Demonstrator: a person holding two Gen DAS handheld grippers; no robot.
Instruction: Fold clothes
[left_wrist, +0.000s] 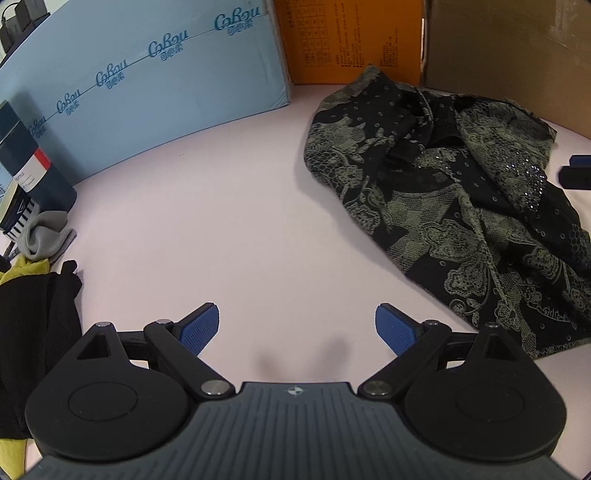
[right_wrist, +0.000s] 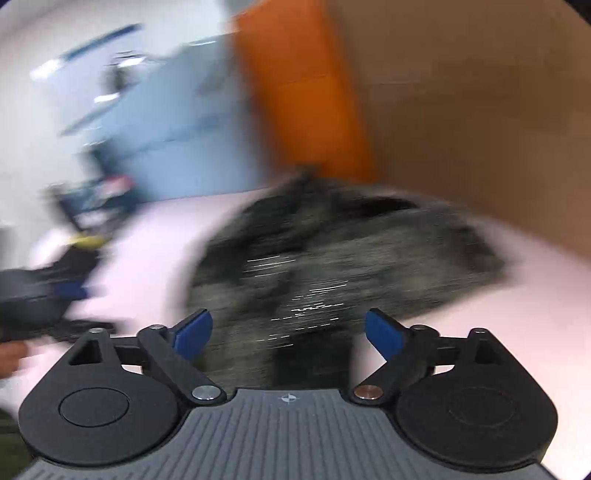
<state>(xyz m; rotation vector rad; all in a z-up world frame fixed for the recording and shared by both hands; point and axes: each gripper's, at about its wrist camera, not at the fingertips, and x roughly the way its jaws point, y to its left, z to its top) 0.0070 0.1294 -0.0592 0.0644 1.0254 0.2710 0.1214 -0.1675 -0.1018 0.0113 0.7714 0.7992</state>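
Observation:
A black garment with a pale green lace pattern (left_wrist: 454, 206) lies crumpled on the pale pink table (left_wrist: 221, 221), toward the right. My left gripper (left_wrist: 297, 325) hovers open over bare table, left of the garment's near edge, nothing between its blue pads (left_wrist: 199, 328). The right wrist view is heavily blurred; there the same garment (right_wrist: 332, 266) lies ahead of and under my right gripper (right_wrist: 288, 332), whose jaws stand wide apart with no cloth pinched between them. The right gripper's fingertips (left_wrist: 576, 173) peek in at the far right edge of the left wrist view.
A light blue box (left_wrist: 147, 92), an orange box (left_wrist: 351, 37) and a brown cardboard box (left_wrist: 517, 55) wall the table's far side. At the left lie a grey sock (left_wrist: 48, 236), a dark box (left_wrist: 33, 166) and black and yellow clothes (left_wrist: 29, 332).

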